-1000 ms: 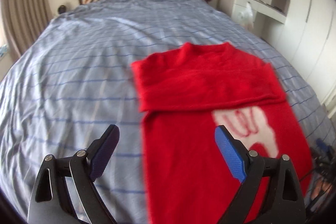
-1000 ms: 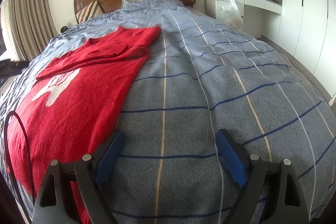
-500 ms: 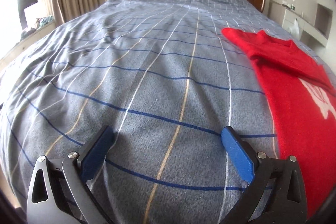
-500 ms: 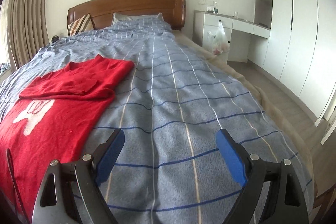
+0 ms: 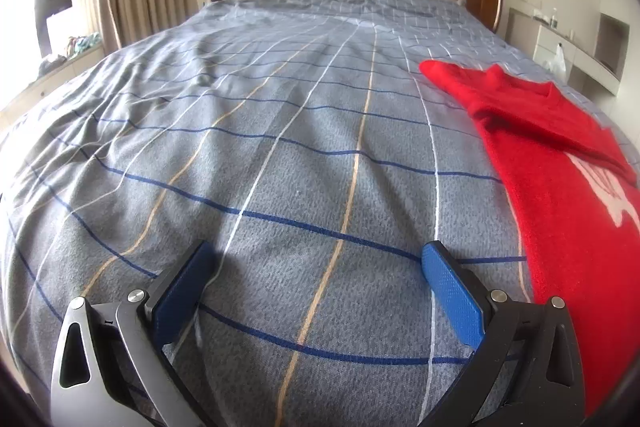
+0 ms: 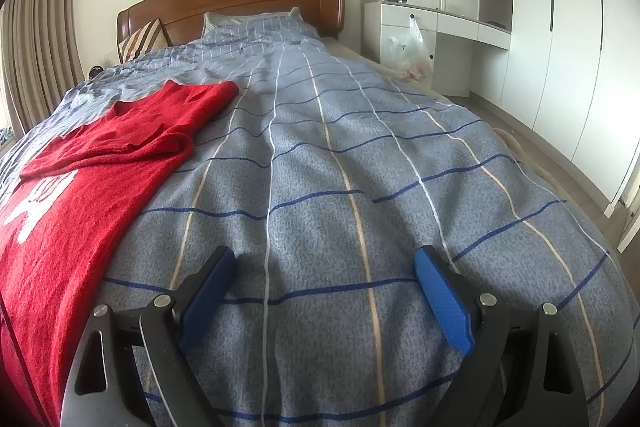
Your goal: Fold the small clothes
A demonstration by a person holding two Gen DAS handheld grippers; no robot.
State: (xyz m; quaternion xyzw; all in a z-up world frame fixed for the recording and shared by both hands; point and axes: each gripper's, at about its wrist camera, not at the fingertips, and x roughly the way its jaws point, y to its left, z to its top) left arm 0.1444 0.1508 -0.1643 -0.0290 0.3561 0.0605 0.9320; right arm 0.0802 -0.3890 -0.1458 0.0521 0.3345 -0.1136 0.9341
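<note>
Both grippers now sit over bare blanket, one on each side of the red sweater [image 5: 560, 187]. A second ago the left gripper [image 5: 316, 275] pointed straight at the sweater, with its near part partly between the fingers; it has swung off to the side, so the sweater now lies beyond its right finger [image 5: 452, 295], just beside it, not touching. Its jaws have just been opening and stand wide, released, with only the striped blanket [image 5: 280, 167] between them.

The right gripper [image 6: 324, 283] is also spread wide and empty, widening slightly in the last moment. The sweater lies beyond its left finger [image 6: 208, 295], near but apart. The sweater is flat on the bed, with what looks like the sleeves already folded across the chest and the white print below showing.

Judgement: the sleeve fold looks done; the hands appear to be bracketing the sweater, ready to grab the bottom hem corners for the next fold up. Nothing is gripped yet.
</note>
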